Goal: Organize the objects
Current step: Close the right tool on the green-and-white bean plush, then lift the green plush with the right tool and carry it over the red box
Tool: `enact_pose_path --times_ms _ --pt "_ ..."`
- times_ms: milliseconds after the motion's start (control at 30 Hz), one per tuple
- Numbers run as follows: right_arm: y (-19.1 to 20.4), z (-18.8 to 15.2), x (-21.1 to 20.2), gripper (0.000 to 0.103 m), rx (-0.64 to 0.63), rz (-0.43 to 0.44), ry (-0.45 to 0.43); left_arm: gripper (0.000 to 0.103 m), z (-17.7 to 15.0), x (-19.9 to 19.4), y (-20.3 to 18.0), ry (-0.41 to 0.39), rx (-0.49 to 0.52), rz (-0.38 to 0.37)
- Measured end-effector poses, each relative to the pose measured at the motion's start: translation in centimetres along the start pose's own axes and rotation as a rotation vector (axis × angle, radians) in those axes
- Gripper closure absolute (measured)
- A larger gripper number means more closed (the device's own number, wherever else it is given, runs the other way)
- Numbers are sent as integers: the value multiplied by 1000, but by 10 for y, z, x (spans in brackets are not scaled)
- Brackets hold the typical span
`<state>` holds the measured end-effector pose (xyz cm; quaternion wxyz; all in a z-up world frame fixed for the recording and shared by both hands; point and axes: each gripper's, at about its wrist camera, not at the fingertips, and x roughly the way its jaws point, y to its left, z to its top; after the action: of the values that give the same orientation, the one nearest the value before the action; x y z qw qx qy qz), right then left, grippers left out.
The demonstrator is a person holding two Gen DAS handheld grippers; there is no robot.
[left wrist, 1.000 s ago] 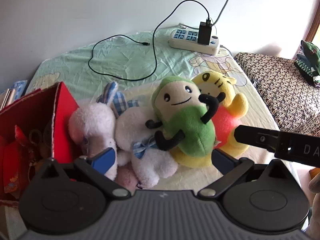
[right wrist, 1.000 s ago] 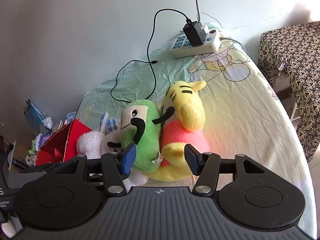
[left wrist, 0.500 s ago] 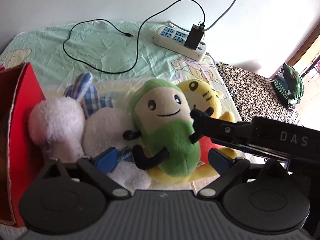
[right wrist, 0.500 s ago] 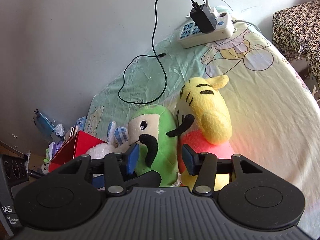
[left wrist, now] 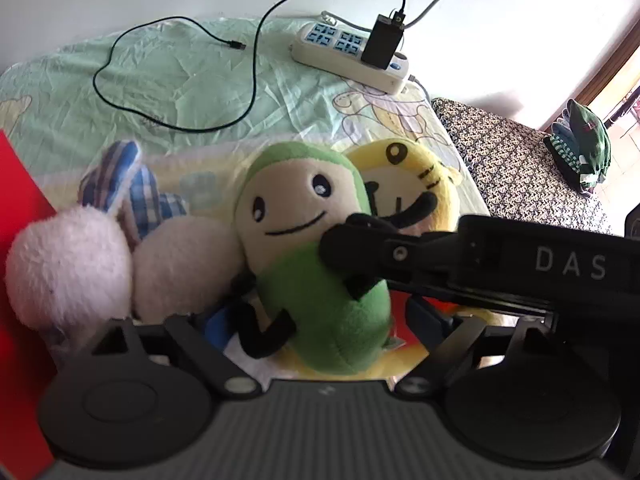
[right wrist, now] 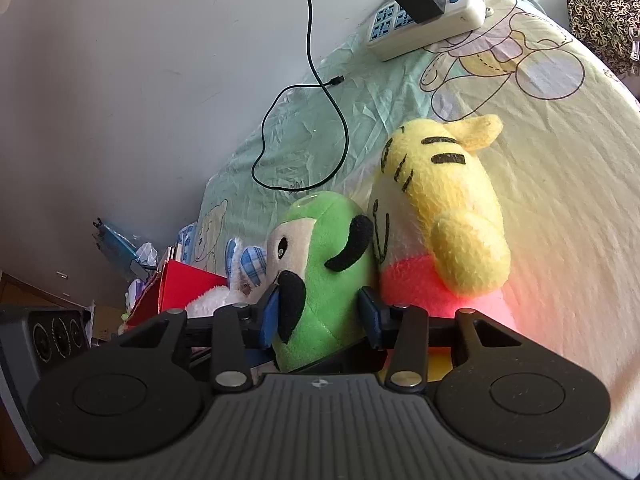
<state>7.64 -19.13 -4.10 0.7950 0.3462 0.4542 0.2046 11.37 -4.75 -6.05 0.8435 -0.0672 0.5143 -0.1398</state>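
A green plush with a cream face (left wrist: 320,280) lies on the bed between a white bunny plush (left wrist: 120,264) and a yellow tiger plush (left wrist: 408,184). My left gripper (left wrist: 320,324) is open, its blue pads either side of the green plush's lower body. My right gripper (right wrist: 320,312) reaches in from the right and its jaws press on the green plush (right wrist: 320,280) from both sides. The right gripper's black body (left wrist: 480,260) crosses the left wrist view. The tiger plush (right wrist: 448,216) lies right of the green one.
A red box (left wrist: 20,280) stands at the left, also in the right wrist view (right wrist: 180,284). A white power strip (left wrist: 352,56) with a black charger and a looping cable (left wrist: 180,80) lies at the bed's far side. A patterned stool (left wrist: 520,168) stands right of the bed.
Both grippers moved in toward the green plush. The right gripper's jaws narrowed and now grip the plush; the left gripper stayed open around it.
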Motion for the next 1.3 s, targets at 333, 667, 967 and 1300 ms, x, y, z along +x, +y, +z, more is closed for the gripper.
enact_pose_path --times_ms 333,667,967,1300 --pt "0 -3 -5 60 -5 18 -7 29 -2 -5 -4 -9 16 41" --pt "15 -14 -22 61 -60 27 -38 34 -8 -22 -13 -43 40 43" --pt "34 -36 -47 61 -145 38 -90 34 -27 -52 -27 -99 83 49" --pt "62 -67 -64 60 -277 115 -144 34 -59 -95 -28 -191 87 75"
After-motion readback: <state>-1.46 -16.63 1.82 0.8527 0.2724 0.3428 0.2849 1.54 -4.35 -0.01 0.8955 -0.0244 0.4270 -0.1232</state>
